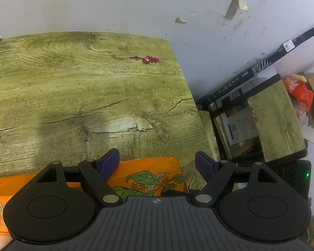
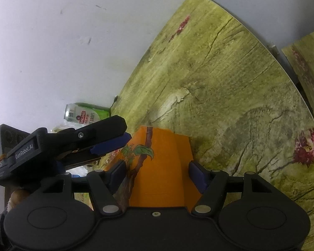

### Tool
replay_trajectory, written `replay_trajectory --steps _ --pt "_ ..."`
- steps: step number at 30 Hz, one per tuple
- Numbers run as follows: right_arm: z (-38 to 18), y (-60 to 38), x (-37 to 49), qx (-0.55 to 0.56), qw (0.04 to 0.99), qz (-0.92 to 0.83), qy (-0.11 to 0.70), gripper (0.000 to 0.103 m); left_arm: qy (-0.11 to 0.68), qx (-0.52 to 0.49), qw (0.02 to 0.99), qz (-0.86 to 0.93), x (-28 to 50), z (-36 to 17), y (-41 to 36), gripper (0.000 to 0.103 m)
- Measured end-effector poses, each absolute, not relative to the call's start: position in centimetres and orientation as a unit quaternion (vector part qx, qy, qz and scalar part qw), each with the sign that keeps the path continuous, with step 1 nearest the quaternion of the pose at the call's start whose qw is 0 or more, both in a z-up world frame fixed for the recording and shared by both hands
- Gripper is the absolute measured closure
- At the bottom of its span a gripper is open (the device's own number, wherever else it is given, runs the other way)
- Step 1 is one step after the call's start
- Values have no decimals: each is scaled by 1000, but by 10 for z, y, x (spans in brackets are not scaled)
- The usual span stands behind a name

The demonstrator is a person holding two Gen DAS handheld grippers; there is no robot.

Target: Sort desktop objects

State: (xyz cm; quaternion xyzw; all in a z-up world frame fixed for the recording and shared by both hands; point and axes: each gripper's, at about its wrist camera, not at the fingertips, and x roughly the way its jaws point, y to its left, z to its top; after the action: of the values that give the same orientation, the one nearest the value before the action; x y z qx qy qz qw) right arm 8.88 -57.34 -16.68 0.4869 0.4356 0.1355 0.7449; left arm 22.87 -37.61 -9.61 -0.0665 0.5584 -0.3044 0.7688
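Right wrist view: your right hand-held gripper (image 2: 157, 174) straddles the orange box (image 2: 163, 167), one blue pad on each side of it. The right pad looks to be against the box's side; the left pad sits at its printed edge, but you can't confirm firm contact from this angle. The jaws stand part-way apart with the box between them. The box lies on the desk (image 2: 230, 87) at the near edge, its leaf-and-branch print facing left.

Your left hand-held gripper (image 2: 106, 144) comes in from the left, seen side-on, fingertips just beside the box's far left corner. A green-and-white can (image 2: 83, 115) lies on its side past the desk edge, by the white wall (image 2: 52, 41).

Left wrist view: left hand-held gripper (image 1: 157, 163) jaws are apart, nothing clamped; the orange box (image 1: 148, 173) lies below and between the blue pads, flower print up. Right of the desk (image 1: 83, 83), dark flat boxes (image 1: 261, 67) lean against the wall.
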Motion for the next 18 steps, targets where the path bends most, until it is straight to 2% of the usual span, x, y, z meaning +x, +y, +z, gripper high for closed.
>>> replay_trajectory --steps 6,7,8,10,18 --pt "-167 -575 88 486 744 138 438 37 555 -68 774 -296 228 -92 -373 23" --pt "-166 -576 88 491 741 139 437 32 552 -70 778 -293 227 -90 -371 22" --pt "-166 -579 87 498 737 141 436 23 548 -71 781 -289 226 -87 -368 22" --pt "-161 -584 82 507 733 139 433 16 538 -75 789 -287 223 -78 -359 21" --pt "-131 -599 33 491 758 61 426 14 497 -91 803 -316 202 -39 -314 19"
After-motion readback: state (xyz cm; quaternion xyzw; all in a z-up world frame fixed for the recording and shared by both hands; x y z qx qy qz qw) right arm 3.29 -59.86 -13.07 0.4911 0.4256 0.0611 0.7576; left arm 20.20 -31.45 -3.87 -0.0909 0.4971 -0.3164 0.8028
